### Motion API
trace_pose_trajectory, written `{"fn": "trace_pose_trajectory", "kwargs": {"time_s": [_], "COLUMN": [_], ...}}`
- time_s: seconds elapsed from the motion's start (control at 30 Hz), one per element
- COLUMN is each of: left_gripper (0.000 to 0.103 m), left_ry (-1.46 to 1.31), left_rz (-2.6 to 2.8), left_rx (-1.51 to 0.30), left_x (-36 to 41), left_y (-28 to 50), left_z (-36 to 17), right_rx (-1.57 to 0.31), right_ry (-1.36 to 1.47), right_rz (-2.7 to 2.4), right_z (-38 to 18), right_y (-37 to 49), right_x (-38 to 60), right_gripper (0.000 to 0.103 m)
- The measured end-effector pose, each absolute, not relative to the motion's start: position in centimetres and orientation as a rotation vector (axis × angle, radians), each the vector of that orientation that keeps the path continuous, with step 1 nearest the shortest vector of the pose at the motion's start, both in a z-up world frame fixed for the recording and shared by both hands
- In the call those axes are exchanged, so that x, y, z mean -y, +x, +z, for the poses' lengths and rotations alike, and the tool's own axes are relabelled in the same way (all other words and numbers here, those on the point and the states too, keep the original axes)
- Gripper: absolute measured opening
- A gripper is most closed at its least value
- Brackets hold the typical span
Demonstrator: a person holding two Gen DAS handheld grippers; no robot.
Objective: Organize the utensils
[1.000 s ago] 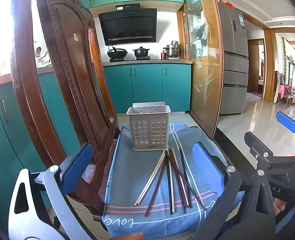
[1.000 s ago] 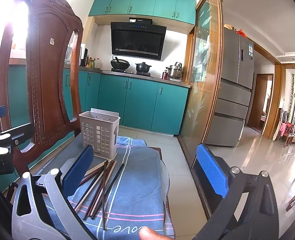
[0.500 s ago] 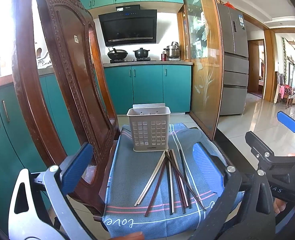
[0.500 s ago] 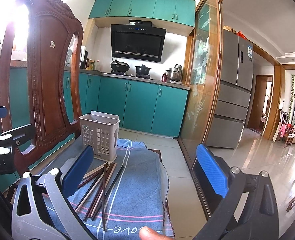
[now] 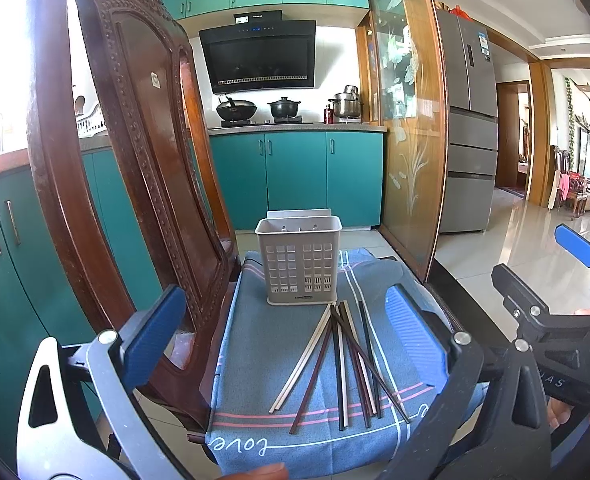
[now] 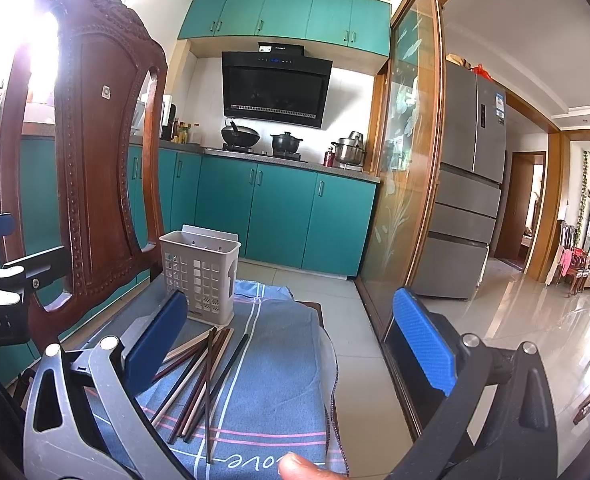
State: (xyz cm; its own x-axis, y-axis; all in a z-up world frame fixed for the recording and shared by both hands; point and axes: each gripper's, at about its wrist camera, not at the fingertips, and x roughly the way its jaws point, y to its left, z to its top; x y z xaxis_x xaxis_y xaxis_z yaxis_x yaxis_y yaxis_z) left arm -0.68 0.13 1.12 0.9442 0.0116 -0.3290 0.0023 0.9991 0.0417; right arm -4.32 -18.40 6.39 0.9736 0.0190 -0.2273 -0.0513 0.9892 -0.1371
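Observation:
Several chopsticks (image 5: 341,364), dark and pale, lie fanned on a blue cloth (image 5: 255,344) that covers a chair seat. They also show in the right wrist view (image 6: 199,376). A grey perforated utensil holder (image 5: 299,260) stands upright behind them, empty as far as I see; it shows in the right wrist view too (image 6: 199,276). My left gripper (image 5: 283,336) is open and empty, held above the near end of the chopsticks. My right gripper (image 6: 291,340) is open and empty, to the right of the pile; it shows in the left wrist view (image 5: 535,276).
A carved wooden chair back (image 5: 127,184) rises close on the left. A glass sliding door (image 6: 407,184) stands to the right of the chair. Teal cabinets (image 5: 307,176) and a stove with pots lie behind. Tiled floor (image 6: 515,312) extends right.
Both grippers have barely drifted; the view has shifted very slightly. Nothing was taken hold of or moved.

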Motion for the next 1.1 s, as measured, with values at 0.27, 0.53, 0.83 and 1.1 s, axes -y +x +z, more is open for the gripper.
{"fn": "trace_pose_trajectory", "kwargs": {"time_s": [0.27,0.53,0.83,1.1], "left_gripper": [0.100,0.100,0.100,0.100], "left_ry": [0.042,0.040,0.037,0.036], "left_rz": [0.004,0.005,0.006,0.007], "left_rx": [-0.334,-0.333,-0.329,-0.328], "left_x": [-0.15,-0.25,-0.34,-0.35], "left_y": [-0.69,-0.75,-0.87,-0.91], "left_z": [1.09,1.14,1.13,1.00], "right_rx": [-0.226,-0.219,-0.216,-0.216], "right_ry": [-0.142,-0.141,-0.140,-0.140], "right_rz": [0.036,0.038,0.039,0.038], "right_z": [6.42,6.70,6.66,6.59], "right_y": [-4.37,-4.51,-4.59,-4.63], "right_x": [18.36,18.28,18.27,18.32], "right_gripper": [0.101,0.101,0.101,0.101]}}
